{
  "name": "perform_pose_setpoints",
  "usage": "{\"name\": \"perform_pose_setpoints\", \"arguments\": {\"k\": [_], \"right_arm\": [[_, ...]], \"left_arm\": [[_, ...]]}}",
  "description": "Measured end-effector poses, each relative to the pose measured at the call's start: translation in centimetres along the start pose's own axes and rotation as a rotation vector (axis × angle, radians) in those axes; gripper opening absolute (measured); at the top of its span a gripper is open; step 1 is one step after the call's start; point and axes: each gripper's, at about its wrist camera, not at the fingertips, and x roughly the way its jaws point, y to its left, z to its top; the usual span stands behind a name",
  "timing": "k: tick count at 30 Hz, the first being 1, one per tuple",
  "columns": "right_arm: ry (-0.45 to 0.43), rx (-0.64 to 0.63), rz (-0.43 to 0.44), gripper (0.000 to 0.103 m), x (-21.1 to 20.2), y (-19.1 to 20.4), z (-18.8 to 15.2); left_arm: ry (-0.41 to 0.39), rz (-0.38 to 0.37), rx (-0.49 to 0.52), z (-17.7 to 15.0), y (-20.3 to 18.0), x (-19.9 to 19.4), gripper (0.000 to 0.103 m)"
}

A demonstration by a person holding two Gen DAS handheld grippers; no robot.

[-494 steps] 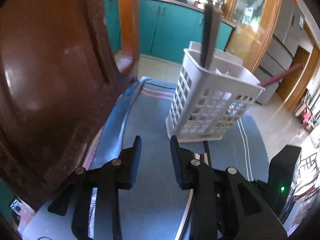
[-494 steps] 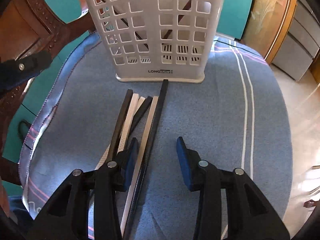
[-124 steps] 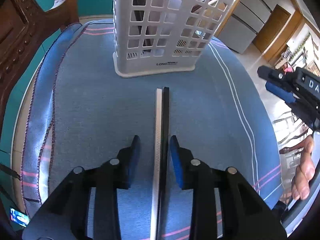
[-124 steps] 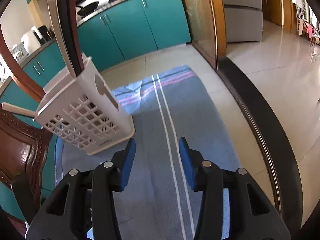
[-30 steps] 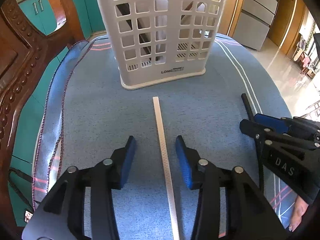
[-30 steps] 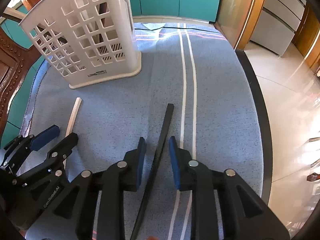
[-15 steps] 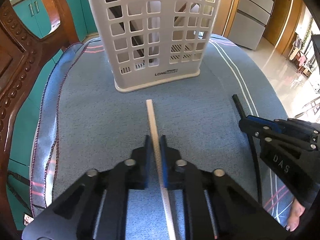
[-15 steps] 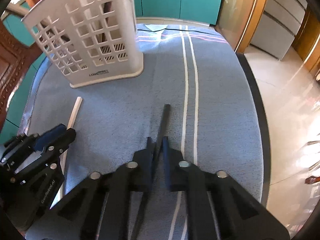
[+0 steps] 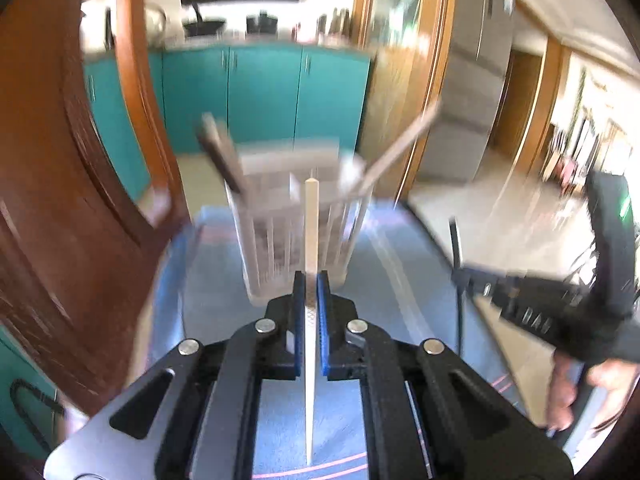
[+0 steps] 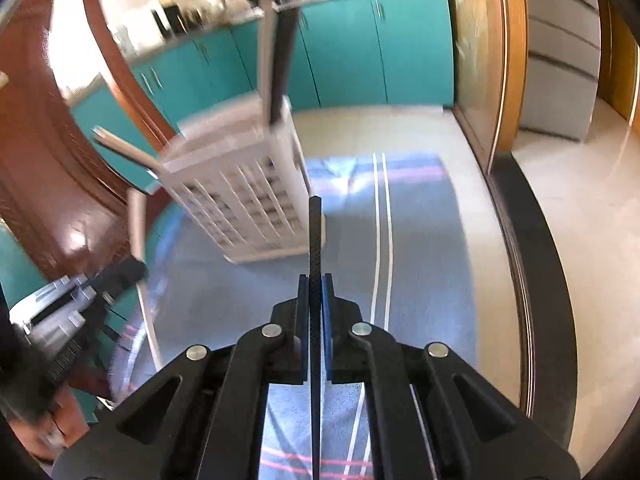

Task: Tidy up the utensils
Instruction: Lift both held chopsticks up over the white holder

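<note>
My left gripper is shut on a white chopstick and holds it lifted, its tip pointing at the white slotted utensil basket ahead, which is blurred. My right gripper is shut on a black chopstick, lifted above the blue cloth, with the basket ahead to the left. Several sticks stand in the basket. The right gripper with its black stick shows in the left wrist view; the left gripper with the white stick shows in the right wrist view.
A blue striped cloth covers the round table, whose dark rim curves at the right. A brown wooden chair stands close on the left. Teal cabinets and a tiled floor lie behind.
Both grippers, shut on their chopsticks half a second ago, have lifted them off the cloth and tilted up. Both views swung from the tabletop toward the kitchen.
</note>
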Motion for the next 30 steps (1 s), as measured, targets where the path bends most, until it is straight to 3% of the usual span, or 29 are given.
{"name": "perform_pose_setpoints", "arguments": {"k": [5,8,10,13,15,21,24,27,30], "right_arm": [[-0.134,0.023,0.045,0.007,-5.3,0.4,1.7],[-0.2,0.02,0.059,0.007,-6.8,0.6,3.6],[-0.22,0.023,0.053,0.007,-7.3,1.0,4.9],[-0.246,0.011,0.059,0.007,-7.7,1.7,6.8],[-0.262,-0.005,0.066,0.007,-7.8,2.4,7.9],[-0.337,-0.022,0.136,0.006,-9.2,3.9,9.8],[-0.41,0.006,0.149,0.007,-10.0,3.9,10.1],[-0.499,0.044,0.112,0.007,-10.6,3.9,10.5],[-0.591,0.081,0.135,0.007,-10.7,3.4,10.4]], "left_arm": [[-0.214,-0.083,-0.023,5.3,0.7,-7.0,0.007],[-0.338,-0.118,-0.064,8.4,1.2,-9.1,0.007],[-0.403,-0.102,-0.099,9.9,1.5,-9.6,0.007],[-0.483,-0.013,-0.138,11.3,2.0,-9.2,0.007],[-0.49,0.052,-0.159,12.1,3.0,-7.6,0.007],[-0.473,0.11,-0.194,12.6,4.5,-4.0,0.007],[-0.478,0.131,-0.19,12.7,4.9,-1.9,0.007],[-0.425,0.139,-0.179,12.3,4.7,0.7,0.007],[-0.376,0.158,-0.146,11.8,4.0,3.0,0.007]]}}
